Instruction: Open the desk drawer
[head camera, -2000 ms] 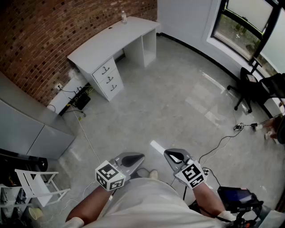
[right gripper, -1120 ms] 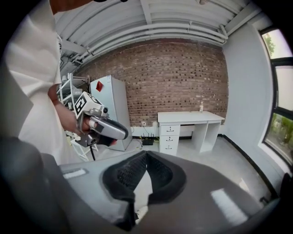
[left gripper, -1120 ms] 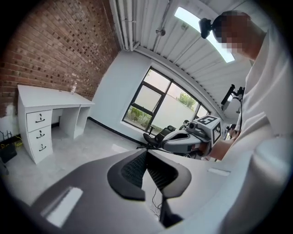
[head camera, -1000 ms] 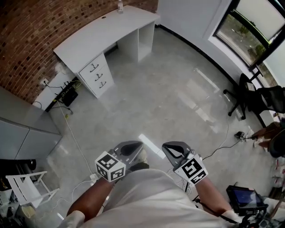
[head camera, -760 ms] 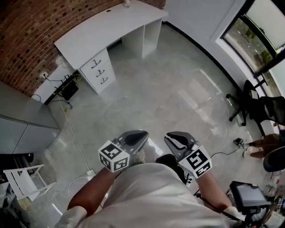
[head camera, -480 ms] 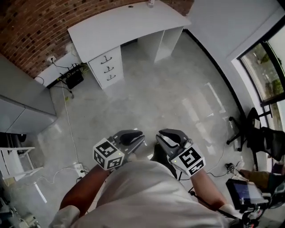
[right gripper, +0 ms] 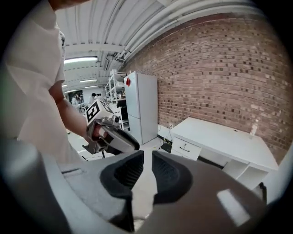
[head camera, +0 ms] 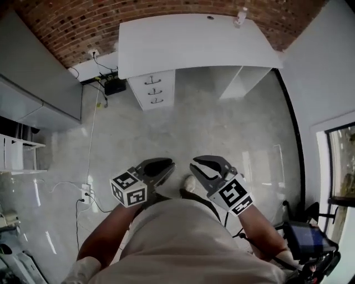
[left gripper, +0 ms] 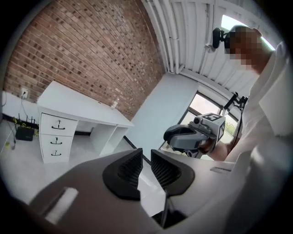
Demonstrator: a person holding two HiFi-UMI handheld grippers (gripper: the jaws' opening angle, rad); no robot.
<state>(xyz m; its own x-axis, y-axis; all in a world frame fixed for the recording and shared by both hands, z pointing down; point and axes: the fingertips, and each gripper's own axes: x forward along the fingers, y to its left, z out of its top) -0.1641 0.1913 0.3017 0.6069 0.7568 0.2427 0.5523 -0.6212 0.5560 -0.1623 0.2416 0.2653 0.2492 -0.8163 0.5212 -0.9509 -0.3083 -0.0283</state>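
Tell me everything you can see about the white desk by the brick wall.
The white desk stands with its back against the brick wall. Its top looks smooth, matte and mostly bare. Under the end at the head view's left sits a stack of three drawers, each with a dark handle, all shut. White panels hold up the other end, with open space between. A small clear bottle stands upright near the back corner, and a small dark spot marks the top beside it.

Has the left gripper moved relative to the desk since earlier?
Yes. The left gripper has swung to face the desk; the drawers, earlier up-left, now sit nearly straight ahead.
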